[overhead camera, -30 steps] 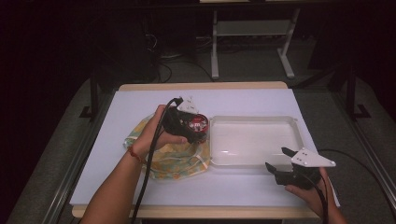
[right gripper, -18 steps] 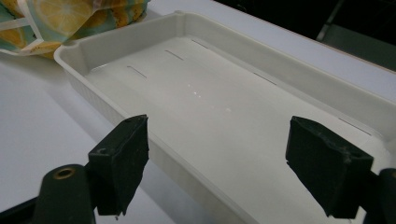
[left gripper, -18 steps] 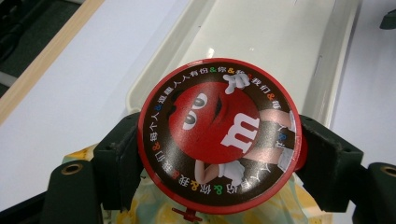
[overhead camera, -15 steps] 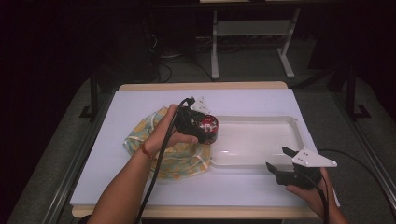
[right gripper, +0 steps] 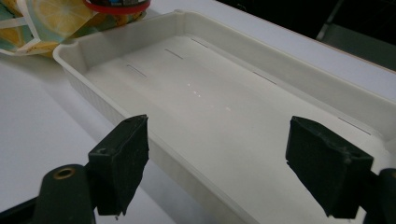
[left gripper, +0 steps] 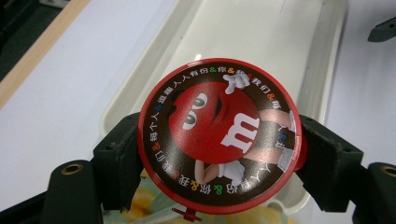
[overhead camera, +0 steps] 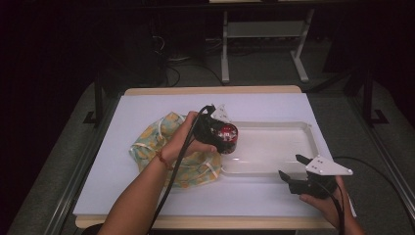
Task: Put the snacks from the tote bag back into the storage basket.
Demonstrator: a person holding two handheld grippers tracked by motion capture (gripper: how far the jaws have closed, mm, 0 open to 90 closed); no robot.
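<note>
I've got the tin [overhead camera: 226, 137] clamped in the left gripper [overhead camera: 219, 133], one black jaw pressed on each side of its round body, and it's up off the table. In the left gripper view the red lid [left gripper: 219, 135] faces me square on, cartoon face and white letter plain to read, with the tray [left gripper: 299, 42] stretching away behind it.

From the high view, the tin now hangs over the tray's [overhead camera: 274, 152] left end, just past the rim. Half a second ago it was over the seam between bag and tray; a second ago it sat lower and further left, right over the bag [overhead camera: 161, 147]. So my left arm has carried it rightward and a touch forward, clear of the bag. The bag lies slack on the white table [overhead camera: 122, 171], its yellow citrus print and white handles spread out, touching the tray's left edge.

My right gripper [overhead camera: 296, 172] has not budged across all three frames: it rests at the tray's near right corner, jaws spread wide with nothing between them. In the right gripper view the two pads [right gripper: 122, 158] frame the tray's [right gripper: 93, 88] near wall, and the tin's red rim [right gripper: 116, 5] peeks in at the top, above the far corner beside the bag [right gripper: 42, 21]
</note>
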